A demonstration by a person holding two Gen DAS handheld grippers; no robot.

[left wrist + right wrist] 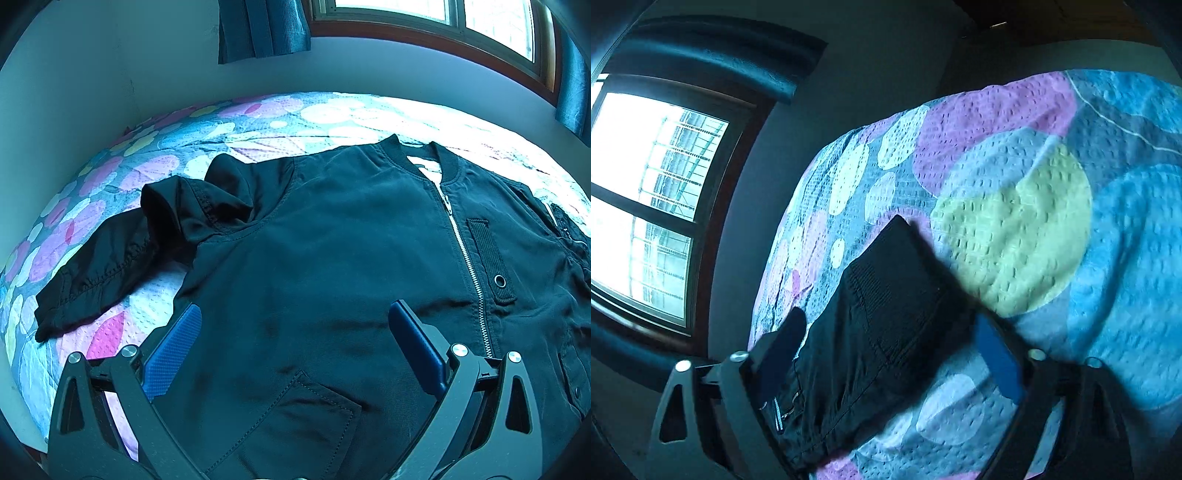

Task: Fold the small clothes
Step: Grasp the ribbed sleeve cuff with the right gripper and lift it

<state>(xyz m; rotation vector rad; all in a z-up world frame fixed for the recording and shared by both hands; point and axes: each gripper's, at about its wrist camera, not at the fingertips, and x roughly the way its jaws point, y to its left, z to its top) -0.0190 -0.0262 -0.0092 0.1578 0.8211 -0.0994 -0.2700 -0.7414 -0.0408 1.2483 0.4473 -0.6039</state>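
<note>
A small black zip-up jacket (pixel 332 236) lies front up on a bed, collar toward the far wall, zip closed. Its left sleeve (pixel 110 258) is bunched and bent out to the left. My left gripper (pixel 295 317) is open, hovering over the jacket's lower front with its blue pads wide apart and nothing between them. In the right wrist view the jacket's other sleeve (pixel 879 317) stretches out on the bedspread. My right gripper (pixel 890 332) is open, its fingers on either side of that sleeve.
The bed carries a quilted bedspread (pixel 1034 221) with coloured circles. A pale wall (pixel 110 74) runs behind the bed. A wood-framed window (pixel 443 22) with blue curtains (pixel 258 29) sits above it and also shows in the right wrist view (pixel 646 203).
</note>
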